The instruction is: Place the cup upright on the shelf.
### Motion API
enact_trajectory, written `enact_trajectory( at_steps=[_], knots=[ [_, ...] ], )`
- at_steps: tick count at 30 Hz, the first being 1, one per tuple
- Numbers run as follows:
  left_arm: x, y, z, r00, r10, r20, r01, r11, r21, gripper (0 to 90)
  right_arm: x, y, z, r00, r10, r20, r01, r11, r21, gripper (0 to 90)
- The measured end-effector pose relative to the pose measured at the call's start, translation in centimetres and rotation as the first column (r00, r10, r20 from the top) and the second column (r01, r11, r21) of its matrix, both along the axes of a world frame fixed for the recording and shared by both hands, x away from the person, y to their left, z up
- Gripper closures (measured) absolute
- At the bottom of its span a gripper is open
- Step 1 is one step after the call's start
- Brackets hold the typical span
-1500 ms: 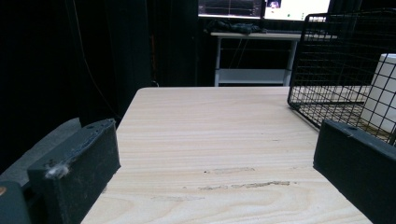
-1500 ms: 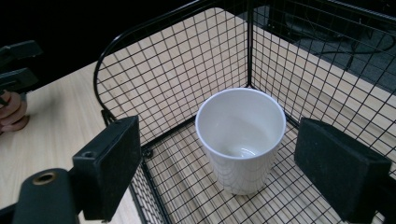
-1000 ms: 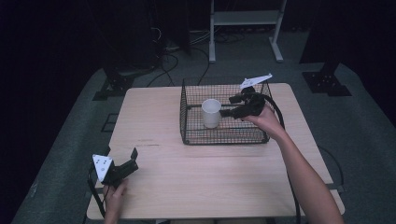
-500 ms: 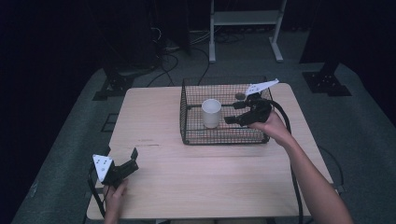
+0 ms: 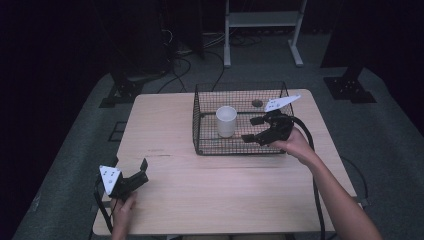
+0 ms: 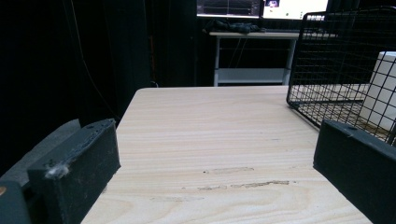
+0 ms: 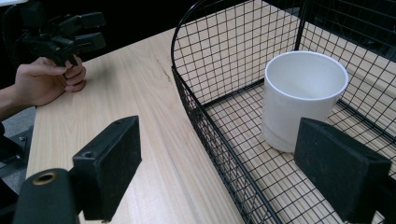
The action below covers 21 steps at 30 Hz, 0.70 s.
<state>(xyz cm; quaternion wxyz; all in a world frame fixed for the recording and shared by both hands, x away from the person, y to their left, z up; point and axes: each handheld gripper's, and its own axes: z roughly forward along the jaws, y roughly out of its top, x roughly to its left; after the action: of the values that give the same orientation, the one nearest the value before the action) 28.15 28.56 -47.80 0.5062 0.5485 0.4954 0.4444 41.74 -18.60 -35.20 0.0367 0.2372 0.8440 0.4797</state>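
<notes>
A white cup (image 5: 226, 121) stands upright inside a black wire basket (image 5: 200, 125) on the wooden table (image 5: 165, 130). My right gripper (image 5: 249, 130) hovers open over the basket's near right part, just right of the cup and not touching it. In the right gripper view the cup (image 7: 303, 93) sits ahead of the right jaw. The basket (image 7: 210, 121) wall runs between the jaws of this gripper (image 7: 229, 163). My left gripper (image 5: 131, 165) rests open at the table's near left corner. In the left gripper view the left gripper (image 6: 215, 158) has only bare wood between its jaws.
A small dark round object (image 5: 257, 103) lies at the basket's far side. Beyond the table stand a white shelf frame (image 5: 260, 20) and dark stands with cables on the floor. The left gripper view shows the basket (image 6: 327, 60) and cup (image 6: 383, 88) at right.
My right gripper has drawn back from the cup toward the near right of the basket, jaws unchanged. The left gripper and the cup have stayed put.
</notes>
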Motion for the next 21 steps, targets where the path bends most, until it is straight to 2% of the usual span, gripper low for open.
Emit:
enact_trajectory(
  at_steps=[11,15,19,21],
  knots=[
    [0.0,0.0,0.0,1.0,-0.001,0.001,0.001,1.0,0.0,0.0,-1.0,-1.2,-0.7,0.9999,-0.003,-0.012,0.003,1.0,0.0,14.0],
    [0.0,0.0,0.0,1.0,0.0,0.001,0.0,1.0,0.001,0.0,-1.4,-1.5,-0.8,0.9999,-0.002,-0.015,0.003,0.9998,0.022,14.1],
    [0.0,0.0,0.0,1.0,0.001,0.0,-0.001,1.0,0.002,0.0,-2.3,-1.8,-0.8,1.0,-0.001,0.006,0.001,0.9998,0.021,14.1],
    [0.0,0.0,0.0,1.0,0.001,0.001,-0.001,1.0,0.002,0.0,-2.4,-1.9,-0.8,1.0,0.001,0.003,-0.001,0.9996,0.03,14.1]
  ],
)
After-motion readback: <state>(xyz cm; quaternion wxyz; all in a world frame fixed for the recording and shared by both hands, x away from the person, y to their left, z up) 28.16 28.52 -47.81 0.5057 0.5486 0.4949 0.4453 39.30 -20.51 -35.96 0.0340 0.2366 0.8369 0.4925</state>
